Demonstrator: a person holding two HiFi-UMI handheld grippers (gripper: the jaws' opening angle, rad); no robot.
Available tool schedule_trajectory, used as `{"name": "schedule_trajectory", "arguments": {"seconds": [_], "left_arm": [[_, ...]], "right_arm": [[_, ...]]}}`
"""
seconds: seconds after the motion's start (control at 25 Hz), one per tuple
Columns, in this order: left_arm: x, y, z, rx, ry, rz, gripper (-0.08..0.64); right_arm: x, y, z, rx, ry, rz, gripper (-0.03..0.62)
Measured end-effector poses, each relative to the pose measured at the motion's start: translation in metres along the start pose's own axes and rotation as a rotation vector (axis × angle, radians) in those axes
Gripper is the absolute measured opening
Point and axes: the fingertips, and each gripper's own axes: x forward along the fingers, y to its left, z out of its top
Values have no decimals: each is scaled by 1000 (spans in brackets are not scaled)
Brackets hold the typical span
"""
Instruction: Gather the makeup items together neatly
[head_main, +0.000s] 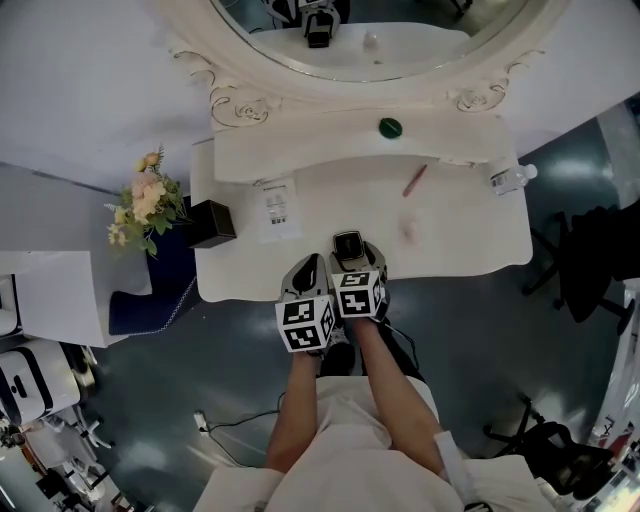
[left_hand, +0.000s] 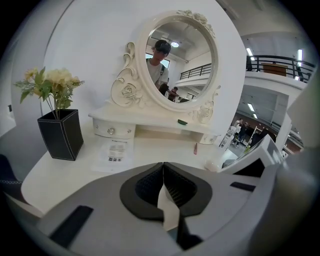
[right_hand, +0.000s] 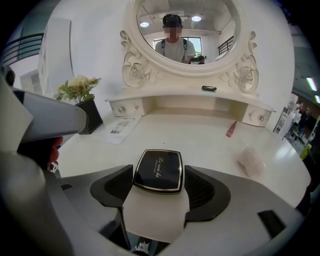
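Observation:
A black compact (right_hand: 158, 171) with a gold rim lies flat on the white dressing table (head_main: 470, 240) near its front edge. My right gripper (right_hand: 158, 177) stands open around the compact, with a pad on each side and narrow gaps showing. The head view shows the compact (head_main: 348, 246) just ahead of the right gripper (head_main: 357, 262). My left gripper (left_hand: 163, 167) is close beside it on the left, shut with nothing between its pads. A pink tube (head_main: 415, 180) and a pale soft lump (head_main: 409, 230) lie to the right. A green round item (head_main: 390, 127) sits on the shelf under the mirror.
A black vase of flowers (head_main: 211, 223) stands at the table's left end, with a printed sheet (head_main: 277, 209) beside it. A small bottle (head_main: 510, 179) stands at the right end. The raised drawer shelf (right_hand: 190, 100) and the oval mirror (left_hand: 180, 60) close off the back.

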Motion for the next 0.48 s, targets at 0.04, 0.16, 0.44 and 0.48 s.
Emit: {"name": "schedule_trajectory", "arguments": {"seconds": [0.04, 0.16, 0.44, 0.48], "left_arm": [[-1, 1, 0, -1, 0, 2, 15], [-3, 6, 1, 1, 0, 5, 15], [1, 2, 1, 6, 9, -7, 15], [1, 0, 1, 8, 11, -11, 15]], "right_arm": [[1, -1, -1, 2, 11, -11, 305], [5, -3, -4, 11, 33, -30, 304], [8, -21, 3, 61, 13, -68, 304], [9, -24, 5, 62, 11, -71, 304]]}}
